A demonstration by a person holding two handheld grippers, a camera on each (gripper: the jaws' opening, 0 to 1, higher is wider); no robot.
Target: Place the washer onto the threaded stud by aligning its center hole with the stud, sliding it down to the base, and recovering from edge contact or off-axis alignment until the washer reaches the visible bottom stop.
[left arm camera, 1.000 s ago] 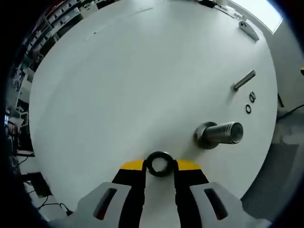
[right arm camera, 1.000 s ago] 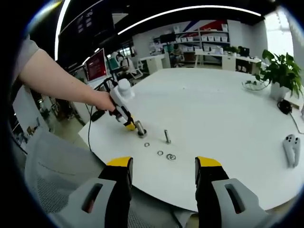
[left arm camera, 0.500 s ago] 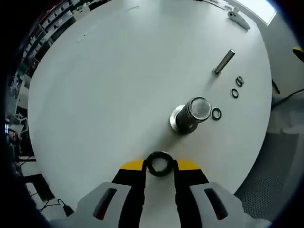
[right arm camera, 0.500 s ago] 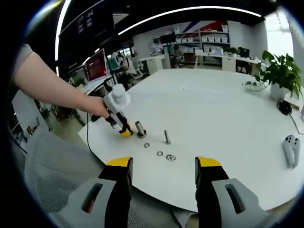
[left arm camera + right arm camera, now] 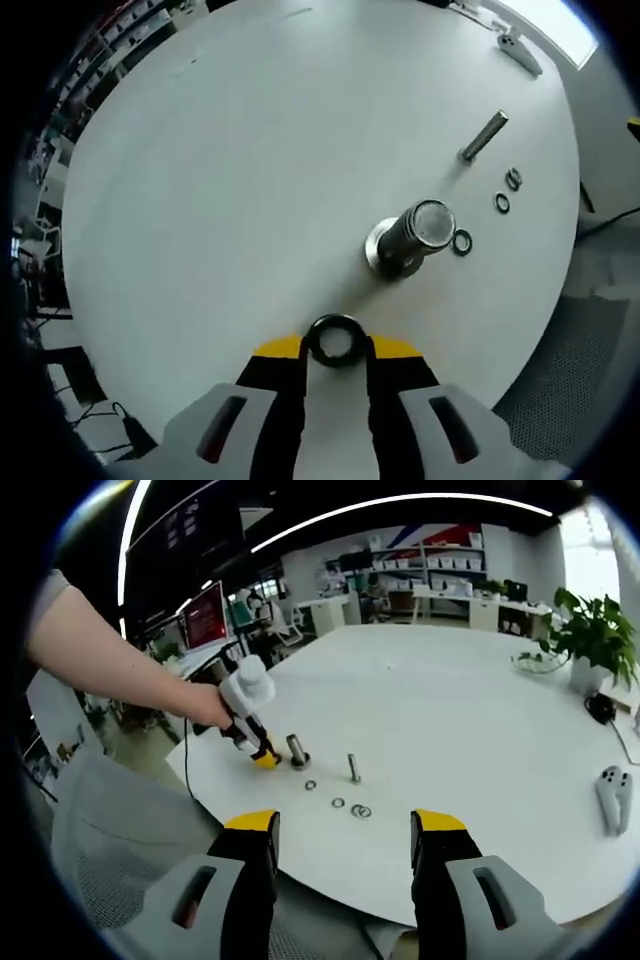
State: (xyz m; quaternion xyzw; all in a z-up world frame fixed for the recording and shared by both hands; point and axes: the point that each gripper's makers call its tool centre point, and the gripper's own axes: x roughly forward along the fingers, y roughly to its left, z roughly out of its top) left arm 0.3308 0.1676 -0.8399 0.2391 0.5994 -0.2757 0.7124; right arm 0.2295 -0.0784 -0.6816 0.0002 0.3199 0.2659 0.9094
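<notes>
Left gripper: my yellow-tipped jaws are closed on the black ring-shaped washer, pinching it by its outer edge on both sides, its centre hole open to the camera.
Washer: held up off the white round tabletop, well short of the stud and not yet over it.
Stud: the thick silver threaded stud with a round flanged base stands on the tabletop near its edge; in the left gripper view I look at its flat top end at a slant. In the right gripper view it stands upright just beside my left gripper.
Spare parts: a small black ring lies just beside the stud's base; two more small rings lie further along the same edge, near a slim silver bolt standing on its head.
Right gripper: my jaws stand wide apart with nothing between them, held off the tabletop's near edge, well apart from the stud.
Far side: a white handheld controller rests near the tabletop's right edge, and a green potted plant stands toward the far right edge.
My left hand: wrapped round the left gripper's white handle.
</notes>
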